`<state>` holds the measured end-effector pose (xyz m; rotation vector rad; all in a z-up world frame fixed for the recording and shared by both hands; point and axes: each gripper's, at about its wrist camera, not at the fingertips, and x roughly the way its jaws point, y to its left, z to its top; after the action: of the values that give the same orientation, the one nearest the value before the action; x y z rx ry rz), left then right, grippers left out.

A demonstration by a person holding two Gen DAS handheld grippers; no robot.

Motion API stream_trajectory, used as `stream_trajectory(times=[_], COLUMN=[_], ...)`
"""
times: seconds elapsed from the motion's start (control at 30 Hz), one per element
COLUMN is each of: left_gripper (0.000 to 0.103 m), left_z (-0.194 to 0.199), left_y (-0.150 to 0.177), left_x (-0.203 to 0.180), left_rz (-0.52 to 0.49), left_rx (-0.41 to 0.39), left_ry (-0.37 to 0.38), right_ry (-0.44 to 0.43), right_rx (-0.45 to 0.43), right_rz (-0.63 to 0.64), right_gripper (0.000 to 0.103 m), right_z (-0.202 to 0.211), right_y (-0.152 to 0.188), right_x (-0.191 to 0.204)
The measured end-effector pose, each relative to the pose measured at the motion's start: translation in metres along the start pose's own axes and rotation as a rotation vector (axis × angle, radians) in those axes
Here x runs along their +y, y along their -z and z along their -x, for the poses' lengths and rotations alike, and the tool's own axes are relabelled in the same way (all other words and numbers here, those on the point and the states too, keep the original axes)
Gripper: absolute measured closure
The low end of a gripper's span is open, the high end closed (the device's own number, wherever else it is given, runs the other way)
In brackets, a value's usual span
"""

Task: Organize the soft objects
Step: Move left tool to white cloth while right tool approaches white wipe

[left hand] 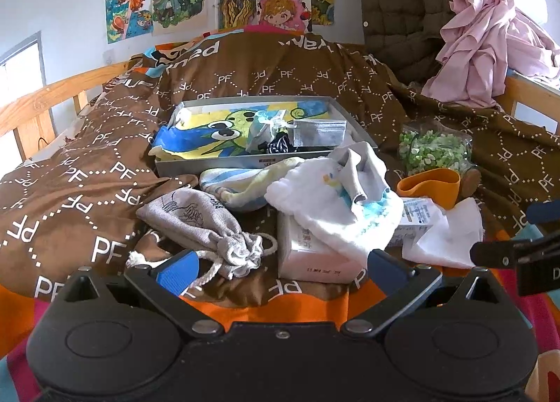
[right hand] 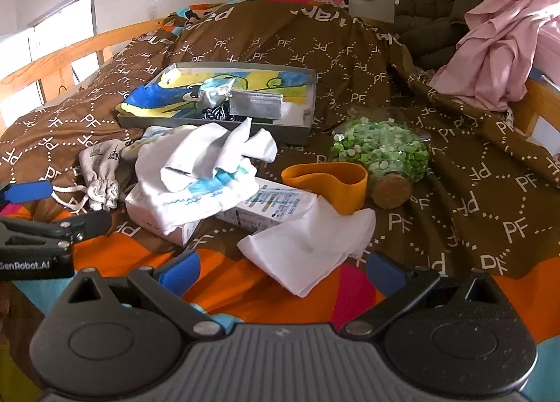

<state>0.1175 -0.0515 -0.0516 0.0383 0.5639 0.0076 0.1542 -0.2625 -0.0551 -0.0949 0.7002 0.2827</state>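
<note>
One grey tray (left hand: 210, 165) sits on the brown quilt (left hand: 87, 171) and serves as the landmark here. Inside it lie one bright cartoon-print cloth (left hand: 210, 132), one grey face mask in its wrapper (left hand: 318, 132), one clear wrapped packet (left hand: 266, 129) and one dark patterned piece (left hand: 276, 148) that is too small to make out.

Just in front of the tray are the loose soft things: one striped blue-and-yellow towel (left hand: 241, 185), one white fluffy cloth with blue trim (left hand: 332, 206) draped over one white tissue pack (left hand: 311, 258), and one grey drawstring pouch (left hand: 203, 223) to the front left of the tray. To the front right of the tray lies one white tissue sheet (right hand: 308, 244), touching one small printed carton (right hand: 269, 206). Right of the tray rest one orange silicone cup (right hand: 325, 185) and one cork-stoppered jar of green pieces (right hand: 381, 153), side by side.

Behind and right of the tray hang one pink garment (left hand: 490, 48) and one olive quilted coat (left hand: 402, 9).

The left gripper (left hand: 276, 265) is spread wide and empty, in front of the tray with the pouch and the tissue pack between its blue fingers. The right gripper (right hand: 280, 272) is also wide and empty, the tissue sheet lying between its fingers.
</note>
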Motion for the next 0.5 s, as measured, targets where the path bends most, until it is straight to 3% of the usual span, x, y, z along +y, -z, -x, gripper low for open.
stream_trajectory(times=[0.5], left_gripper=[0.001], left_z=[-0.034], left_y=[-0.035], left_x=[-0.020], left_rz=[-0.011], left_rx=[-0.080], left_ry=[0.057], right_ry=[-0.021], right_rx=[0.018], right_rz=[-0.032], right_gripper=[0.000], right_z=[-0.014], right_y=[-0.002], right_x=[-0.004])
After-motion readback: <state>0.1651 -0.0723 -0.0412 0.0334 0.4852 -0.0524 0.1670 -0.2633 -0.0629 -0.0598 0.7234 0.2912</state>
